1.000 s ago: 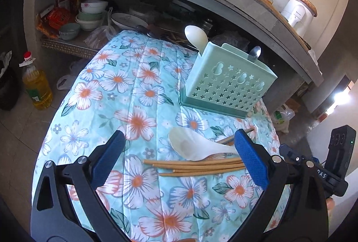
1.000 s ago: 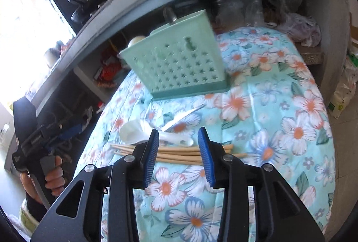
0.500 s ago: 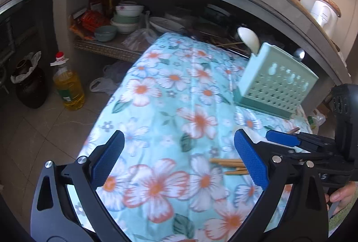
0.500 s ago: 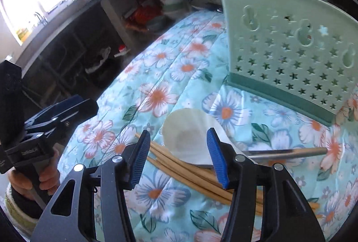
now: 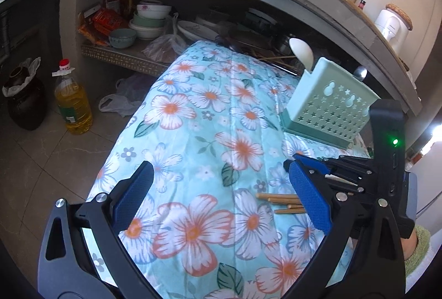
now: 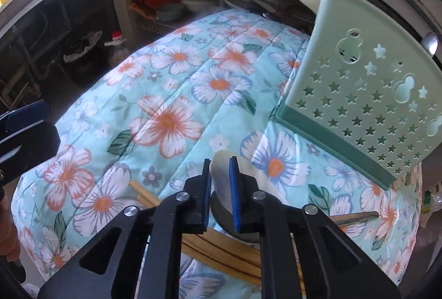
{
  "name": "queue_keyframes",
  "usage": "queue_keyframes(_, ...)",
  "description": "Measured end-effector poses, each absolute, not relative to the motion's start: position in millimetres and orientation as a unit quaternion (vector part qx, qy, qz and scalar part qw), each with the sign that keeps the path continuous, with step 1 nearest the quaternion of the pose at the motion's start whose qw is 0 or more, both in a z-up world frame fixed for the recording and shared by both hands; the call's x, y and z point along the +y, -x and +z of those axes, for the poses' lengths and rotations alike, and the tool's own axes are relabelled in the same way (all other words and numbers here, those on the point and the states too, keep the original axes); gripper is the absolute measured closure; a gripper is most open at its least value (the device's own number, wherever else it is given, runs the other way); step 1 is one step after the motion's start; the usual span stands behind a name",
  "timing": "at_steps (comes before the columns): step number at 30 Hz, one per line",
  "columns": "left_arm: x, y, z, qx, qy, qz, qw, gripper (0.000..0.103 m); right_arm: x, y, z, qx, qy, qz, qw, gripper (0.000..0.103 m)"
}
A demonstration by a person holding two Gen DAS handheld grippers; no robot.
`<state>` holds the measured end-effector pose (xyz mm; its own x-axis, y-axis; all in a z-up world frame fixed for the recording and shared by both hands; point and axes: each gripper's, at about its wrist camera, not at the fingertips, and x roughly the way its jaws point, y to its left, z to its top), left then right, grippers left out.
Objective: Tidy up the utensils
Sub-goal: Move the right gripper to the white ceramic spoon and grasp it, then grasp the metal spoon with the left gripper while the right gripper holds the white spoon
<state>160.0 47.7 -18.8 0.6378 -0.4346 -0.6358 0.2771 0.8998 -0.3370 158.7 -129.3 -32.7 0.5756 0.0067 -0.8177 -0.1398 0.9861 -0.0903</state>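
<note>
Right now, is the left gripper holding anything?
No, the left gripper is open with only the floral cloth between its pads.

A utensil holder (image 6: 367,94) is set toward the far right of the cloth-covered surface (image 5: 210,116), with a spoon (image 5: 301,51) and a second utensil (image 5: 360,73) standing in it. Nearer than the holder, a white spoon (image 6: 221,174) is laid across a bundle of chopsticks (image 5: 281,202), with a metal handle (image 6: 356,217) to its right. Behind the surface, bowls (image 5: 149,20) are stacked on a shelf under a counter. An oil bottle (image 5: 72,102) is placed on the floor to the left.
</note>
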Motion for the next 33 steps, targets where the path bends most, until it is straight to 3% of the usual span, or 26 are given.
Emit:
queue_keyframes(9, 30, -158, -5, 0.355, 0.096, -0.236, 0.899, 0.009, -198, -107, 53, 0.339, -0.035, 0.017, 0.94, 0.099)
queue_keyframes(15, 1, -168, -5, 0.368, 0.096, -0.269, 0.885, 0.011, -260, -67, 78, 0.295, -0.113, -0.015, 0.949, 0.1)
queue_keyframes(21, -30, -183, -21, 0.425, 0.119, -0.296, 0.847, 0.043, -287, -42, 76, 0.281, -0.141, -0.049, 0.948, 0.1)
queue_keyframes(33, -53, -199, -65, 0.524, 0.159, -0.296, 0.783, 0.078, -311, -18, 72, 0.267, -0.178, -0.07, 0.944, 0.1)
